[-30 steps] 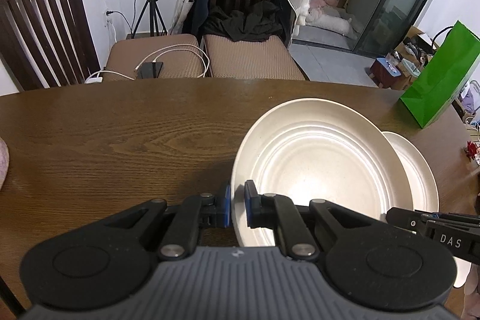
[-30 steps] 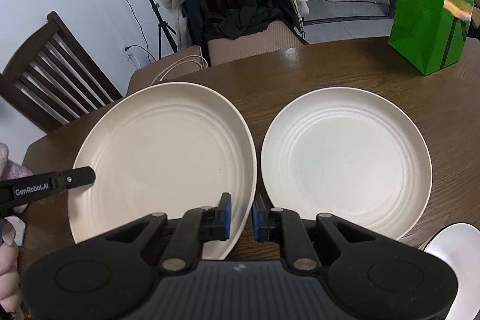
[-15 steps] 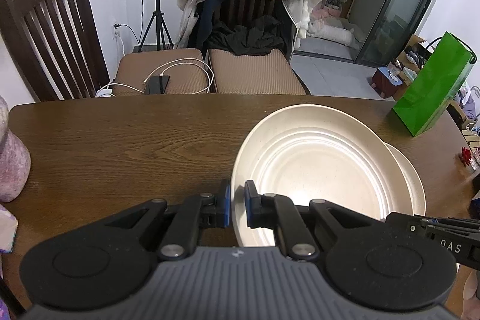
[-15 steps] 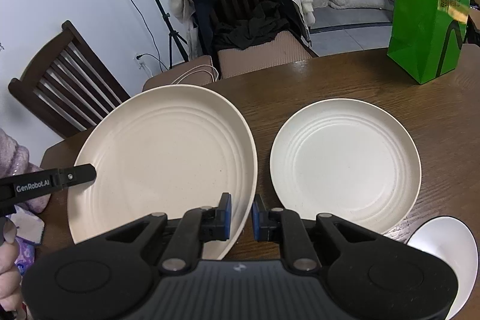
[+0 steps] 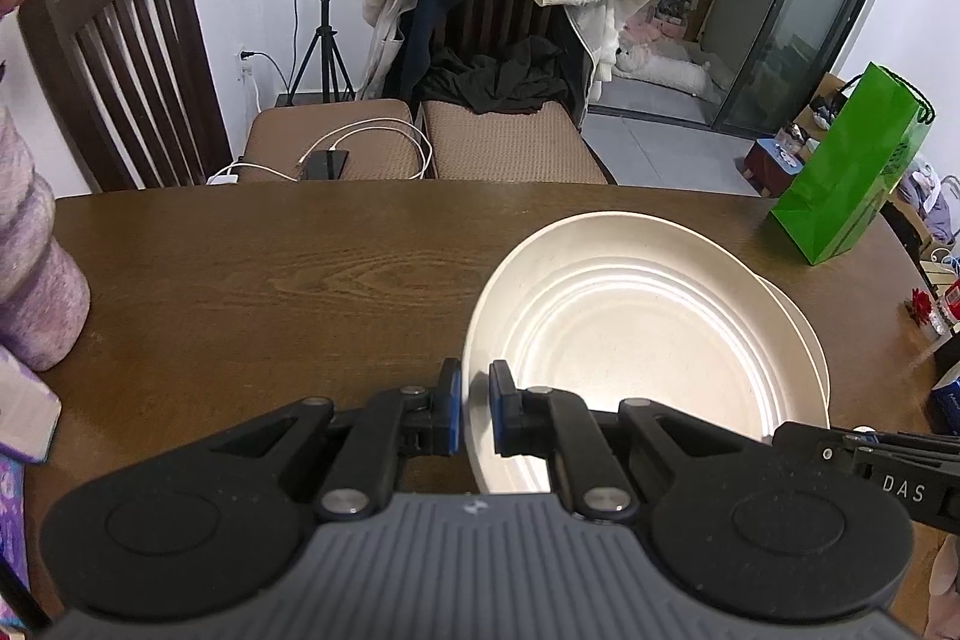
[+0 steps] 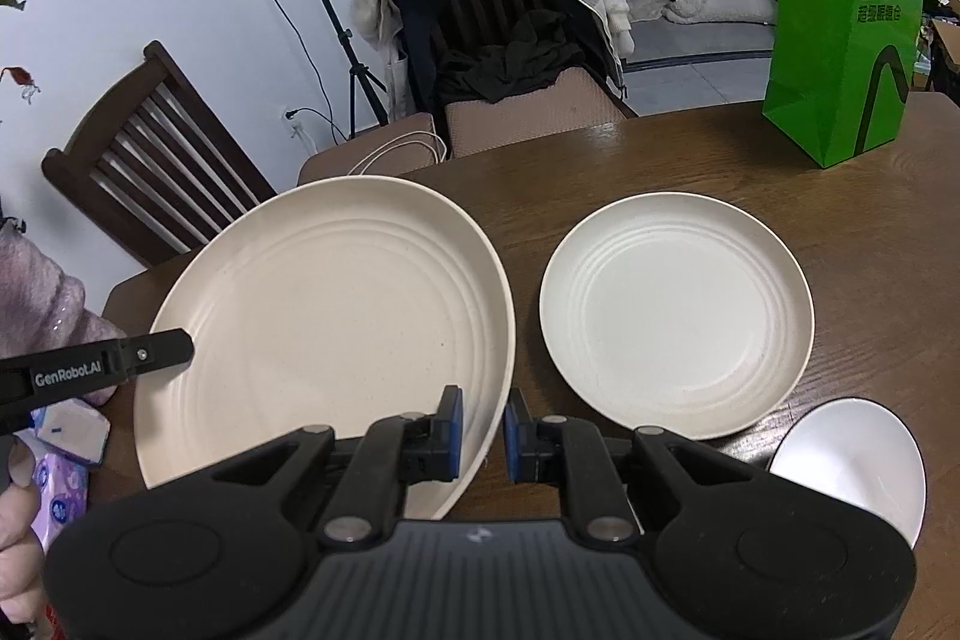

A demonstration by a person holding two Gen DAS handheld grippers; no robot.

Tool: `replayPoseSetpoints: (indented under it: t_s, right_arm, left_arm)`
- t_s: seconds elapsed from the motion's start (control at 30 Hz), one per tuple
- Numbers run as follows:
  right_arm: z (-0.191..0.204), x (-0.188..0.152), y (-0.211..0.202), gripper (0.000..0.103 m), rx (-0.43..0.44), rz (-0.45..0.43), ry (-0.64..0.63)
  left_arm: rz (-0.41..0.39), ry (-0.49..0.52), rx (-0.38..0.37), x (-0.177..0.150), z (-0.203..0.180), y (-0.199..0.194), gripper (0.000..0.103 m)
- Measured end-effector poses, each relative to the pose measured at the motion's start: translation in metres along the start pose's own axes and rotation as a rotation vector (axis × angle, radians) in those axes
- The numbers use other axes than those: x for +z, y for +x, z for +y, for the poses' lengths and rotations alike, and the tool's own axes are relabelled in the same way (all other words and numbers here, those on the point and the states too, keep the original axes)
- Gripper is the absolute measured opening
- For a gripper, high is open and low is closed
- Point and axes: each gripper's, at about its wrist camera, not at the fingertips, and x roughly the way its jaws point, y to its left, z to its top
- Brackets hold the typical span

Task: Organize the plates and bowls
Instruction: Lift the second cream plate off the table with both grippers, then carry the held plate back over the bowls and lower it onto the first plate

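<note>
Both grippers hold one large cream plate [image 6: 336,316] lifted above the brown table [image 6: 690,160]. My left gripper [image 5: 474,415] is shut on its left rim. My right gripper [image 6: 483,433] is shut on its right rim. In the left wrist view the large plate [image 5: 648,346] covers most of a smaller cream plate [image 5: 801,322] lying on the table behind it. The right wrist view shows that smaller plate [image 6: 675,313] flat on the table to the right of the held one. A white bowl [image 6: 852,460] sits at the lower right.
A green paper bag [image 6: 846,16] stands at the table's far right. Two chairs [image 5: 504,58] with clothes and a cable stand beyond the far edge. A purple fuzzy object [image 5: 33,268] and tissue packs [image 6: 57,466] lie at the table's left.
Both grippers have lifted the large plate up and back from the table. The smaller plate and the table look farther away, and more of the room shows.
</note>
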Motion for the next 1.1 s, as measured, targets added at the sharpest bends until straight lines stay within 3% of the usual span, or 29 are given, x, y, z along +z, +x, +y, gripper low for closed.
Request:
replayPoseSetpoints:
  t_s: [1.1]
  right_arm:
    - [0.01,-0.063,-0.09,0.014,0.046,-0.02,-0.065]
  left_arm:
    - [-0.062,-0.068,0.043,-0.078,-0.012,-0.109,0.01]
